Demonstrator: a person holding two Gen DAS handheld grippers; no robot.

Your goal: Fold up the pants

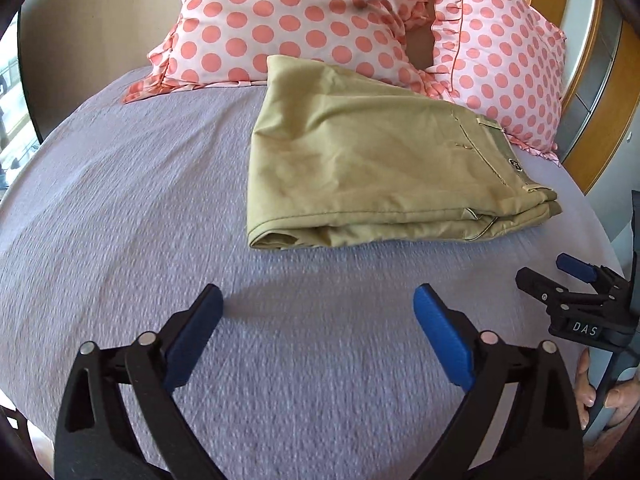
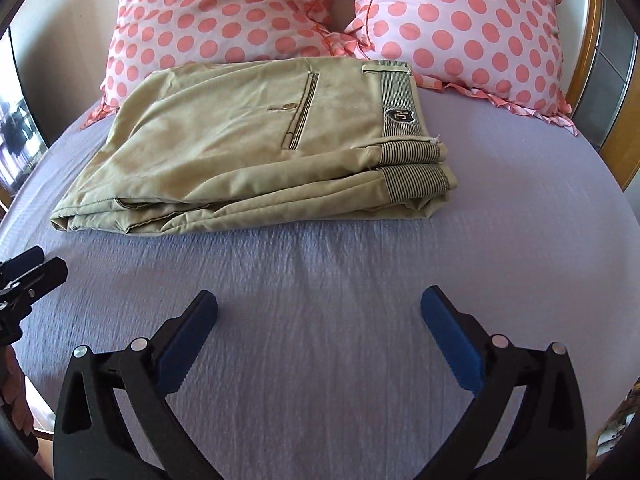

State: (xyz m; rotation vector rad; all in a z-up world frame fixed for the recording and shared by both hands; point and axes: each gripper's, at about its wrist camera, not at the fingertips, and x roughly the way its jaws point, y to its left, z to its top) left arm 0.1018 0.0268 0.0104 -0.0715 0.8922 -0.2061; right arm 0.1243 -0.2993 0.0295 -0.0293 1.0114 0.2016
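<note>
The khaki pants [image 1: 360, 160] lie folded into a compact stack on the lavender bedsheet [image 1: 140, 200], waistband to the right. In the right wrist view the pants [image 2: 240, 140] show a back pocket and a striped waistband with a badge. My left gripper [image 1: 316, 300] is open and empty, hovering over the sheet short of the pants. My right gripper [image 2: 318, 304] is open and empty too, also short of the pants. The right gripper also shows at the right edge of the left wrist view [image 1: 576, 280]. The left gripper shows at the left edge of the right wrist view [image 2: 28, 272].
Two pink polka-dot pillows [image 1: 288, 20] [image 2: 460, 20] lean behind the pants at the head of the bed. A wooden bed frame [image 1: 600, 92] runs along the right. The sheet [image 2: 320, 260] stretches between the grippers and the pants.
</note>
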